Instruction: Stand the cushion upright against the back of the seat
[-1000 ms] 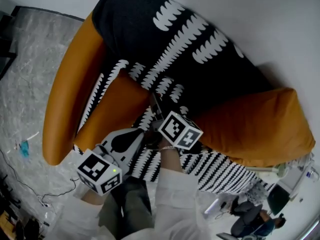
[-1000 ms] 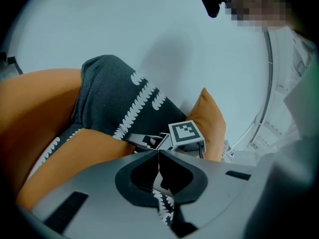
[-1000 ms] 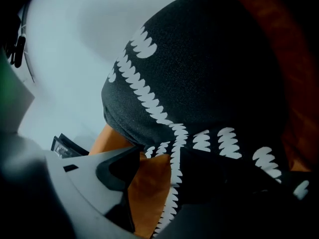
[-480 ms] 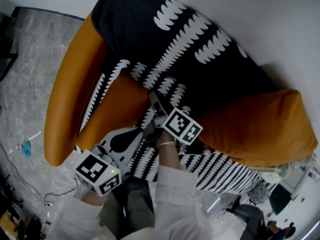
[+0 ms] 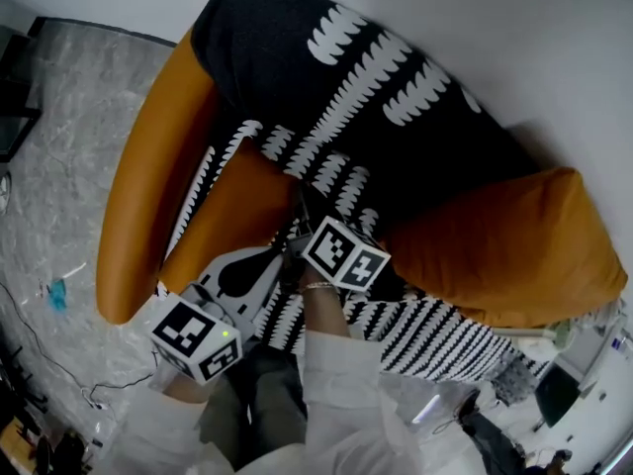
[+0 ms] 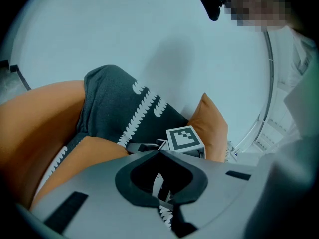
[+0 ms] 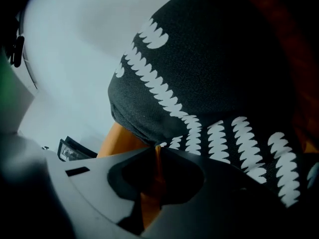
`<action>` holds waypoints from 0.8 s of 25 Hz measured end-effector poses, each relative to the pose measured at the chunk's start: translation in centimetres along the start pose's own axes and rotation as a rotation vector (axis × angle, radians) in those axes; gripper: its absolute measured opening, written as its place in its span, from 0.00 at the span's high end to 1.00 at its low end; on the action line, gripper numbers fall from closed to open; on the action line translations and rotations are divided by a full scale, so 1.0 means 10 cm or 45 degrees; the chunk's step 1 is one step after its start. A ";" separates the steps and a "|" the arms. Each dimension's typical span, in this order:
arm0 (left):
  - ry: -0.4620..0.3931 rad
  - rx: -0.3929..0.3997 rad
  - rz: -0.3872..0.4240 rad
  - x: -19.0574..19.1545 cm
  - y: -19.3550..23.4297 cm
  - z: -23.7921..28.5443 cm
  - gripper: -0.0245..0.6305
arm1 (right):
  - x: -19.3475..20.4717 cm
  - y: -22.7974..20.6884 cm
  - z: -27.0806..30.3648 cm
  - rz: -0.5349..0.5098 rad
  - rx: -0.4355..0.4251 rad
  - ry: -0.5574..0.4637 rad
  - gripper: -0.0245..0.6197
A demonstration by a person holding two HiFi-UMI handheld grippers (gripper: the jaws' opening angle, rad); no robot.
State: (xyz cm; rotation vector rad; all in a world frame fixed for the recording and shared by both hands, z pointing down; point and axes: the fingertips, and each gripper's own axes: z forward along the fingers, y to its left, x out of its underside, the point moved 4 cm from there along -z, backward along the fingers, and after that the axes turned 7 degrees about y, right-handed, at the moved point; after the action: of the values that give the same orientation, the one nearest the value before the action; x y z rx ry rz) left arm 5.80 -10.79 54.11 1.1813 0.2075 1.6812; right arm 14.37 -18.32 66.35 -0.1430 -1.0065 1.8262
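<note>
An orange cushion (image 5: 232, 216) lies flat on the left of the seat, beside the sofa's orange arm (image 5: 148, 186). My right gripper (image 5: 302, 202) reaches to the cushion's far right corner. Its jaws have just been closing, and in the right gripper view (image 7: 155, 151) a strip of orange fabric (image 7: 152, 193) is pinched between them. The cushion (image 7: 122, 138) also shows past the jaws, under the black patterned throw (image 7: 199, 68). My left gripper (image 5: 283, 261) hovers over the cushion's near right edge. In its own view the left gripper (image 6: 158, 152) has its tips meeting, with nothing seen between them.
A black throw with white leaf rows (image 5: 366, 87) covers the sofa back and seat. A second orange cushion (image 5: 504, 250) leans at the right end. Grey marbled floor (image 5: 59, 166) with a thin cable lies to the left. A white wall (image 5: 554, 47) stands behind.
The right gripper has shifted a little to the left, toward the cushion's corner, and its jaws have closed on orange fabric. The left gripper has stayed in place.
</note>
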 end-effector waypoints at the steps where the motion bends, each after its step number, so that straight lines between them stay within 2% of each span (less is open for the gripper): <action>1: -0.009 -0.007 0.007 -0.03 0.00 -0.05 0.95 | 0.01 0.07 -0.03 -0.012 0.000 -0.003 0.90; 10: -0.058 -0.046 0.080 -0.17 -0.07 -0.39 0.95 | 0.08 0.55 -0.29 -0.190 -0.019 0.012 0.91; 20: -0.131 -0.082 0.094 -0.32 -0.03 -0.71 0.95 | -0.04 1.40 -0.50 -0.343 -0.182 -0.032 0.91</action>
State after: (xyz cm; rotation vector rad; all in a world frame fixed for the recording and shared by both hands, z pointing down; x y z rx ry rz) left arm 0.46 -10.45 48.40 1.2368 0.0462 1.6730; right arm 7.16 -17.87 53.40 -0.0670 -1.1180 1.5156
